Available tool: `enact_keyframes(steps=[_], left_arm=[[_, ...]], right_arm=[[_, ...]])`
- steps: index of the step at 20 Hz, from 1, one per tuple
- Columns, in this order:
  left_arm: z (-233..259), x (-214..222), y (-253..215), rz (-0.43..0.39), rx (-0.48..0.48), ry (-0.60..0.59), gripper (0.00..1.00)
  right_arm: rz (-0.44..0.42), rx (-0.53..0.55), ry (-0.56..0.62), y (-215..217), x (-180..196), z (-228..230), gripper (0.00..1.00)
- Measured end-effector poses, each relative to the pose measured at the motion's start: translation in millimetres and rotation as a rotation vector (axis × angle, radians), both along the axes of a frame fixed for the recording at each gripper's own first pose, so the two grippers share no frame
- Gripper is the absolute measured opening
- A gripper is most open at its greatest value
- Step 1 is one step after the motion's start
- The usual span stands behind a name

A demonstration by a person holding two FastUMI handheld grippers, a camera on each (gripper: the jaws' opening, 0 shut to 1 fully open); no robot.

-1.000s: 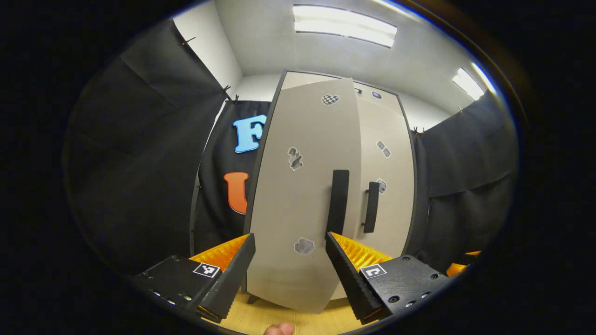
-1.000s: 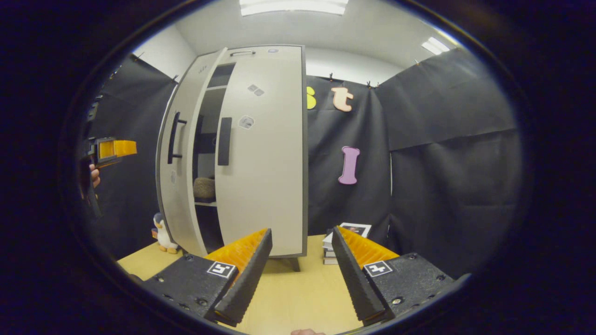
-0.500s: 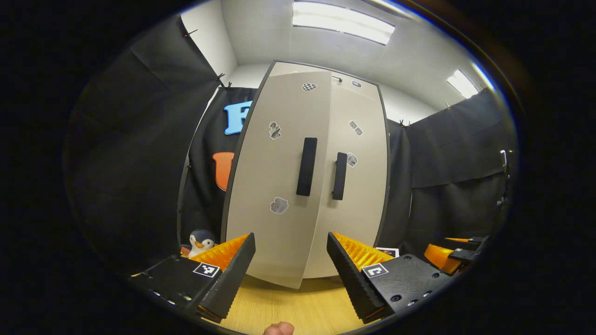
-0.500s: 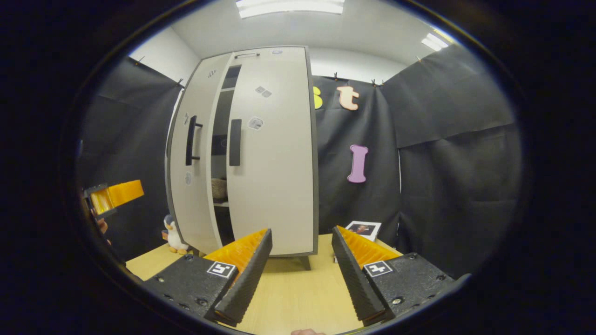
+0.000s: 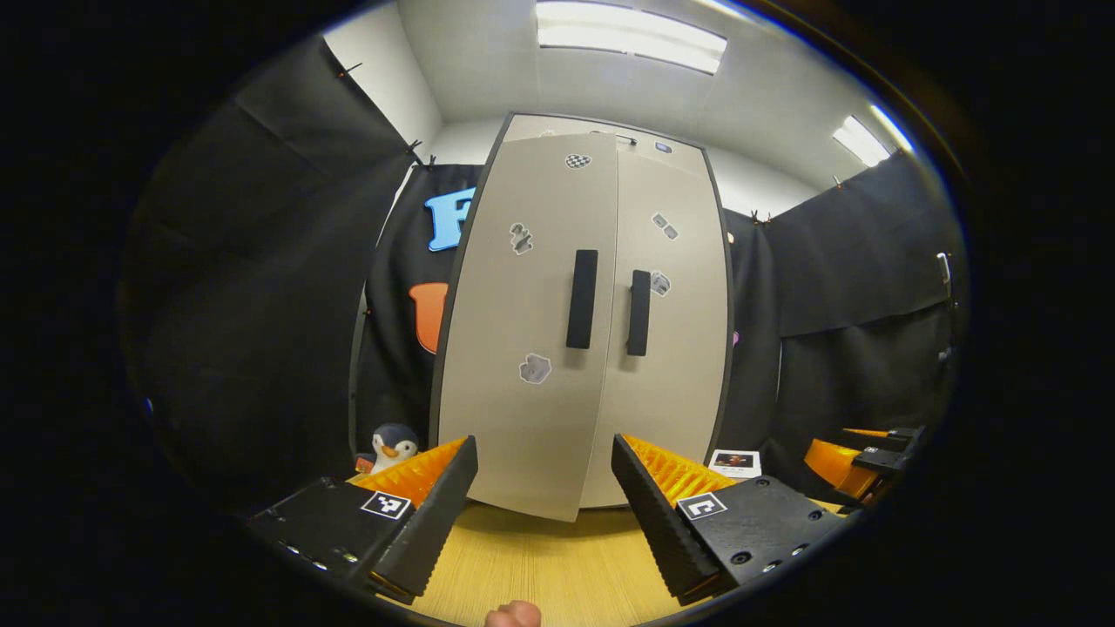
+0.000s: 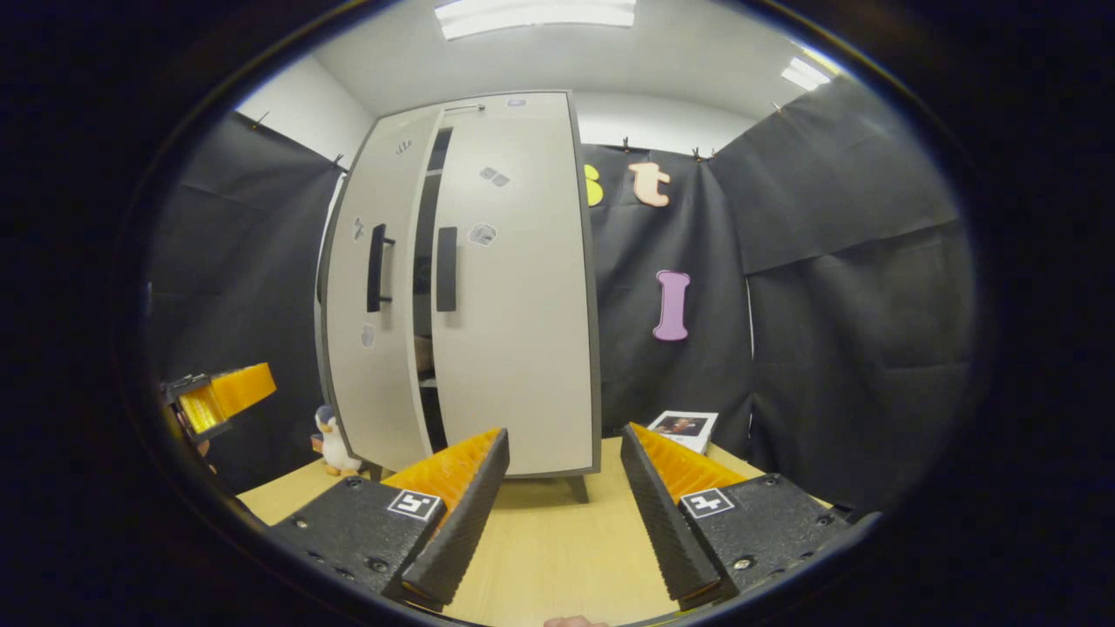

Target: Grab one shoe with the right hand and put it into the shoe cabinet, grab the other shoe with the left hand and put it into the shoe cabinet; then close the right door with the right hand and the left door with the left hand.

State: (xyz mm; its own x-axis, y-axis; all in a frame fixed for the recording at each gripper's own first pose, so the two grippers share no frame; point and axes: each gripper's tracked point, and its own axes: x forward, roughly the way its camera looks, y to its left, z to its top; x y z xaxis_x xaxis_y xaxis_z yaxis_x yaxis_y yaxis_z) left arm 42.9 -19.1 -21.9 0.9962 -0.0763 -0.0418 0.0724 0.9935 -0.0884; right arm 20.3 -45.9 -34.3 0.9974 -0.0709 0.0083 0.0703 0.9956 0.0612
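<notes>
The shoe cabinet [image 5: 601, 331] is seen standing on the wooden surface [image 5: 540, 566] against the black cloth wall. In the left gripper view, the left door [image 5: 523, 348] is seen almost shut, its lower edge standing slightly proud of the right door [image 5: 675, 366]. In the right gripper view, a narrow dark gap is left between the two doors, and part of a shelf with something on it can be made out inside; whether it is a shoe cannot be told. The right door is closed flat. Each door carries a black vertical handle [image 5: 582, 299].

The left tool [image 5: 544, 514] is held back from the cabinet, its fingers spread apart with nothing between them. The right tool [image 6: 564, 514] is likewise held apart and empty, well clear of the cabinet.

A toy penguin [image 5: 390, 446] is seen beside the cabinet's left foot, and a stack of books [image 6: 684, 428] lies to the cabinet's right.
</notes>
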Motion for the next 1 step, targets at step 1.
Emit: enact_keyframes(steps=[1], left_arm=[[1.0,-0.8,-2.1,0.001,-0.013,-0.001,0.95]], right_arm=[[0.005,0.002,0.006,1.2,0.6,-2.3,0.86]])
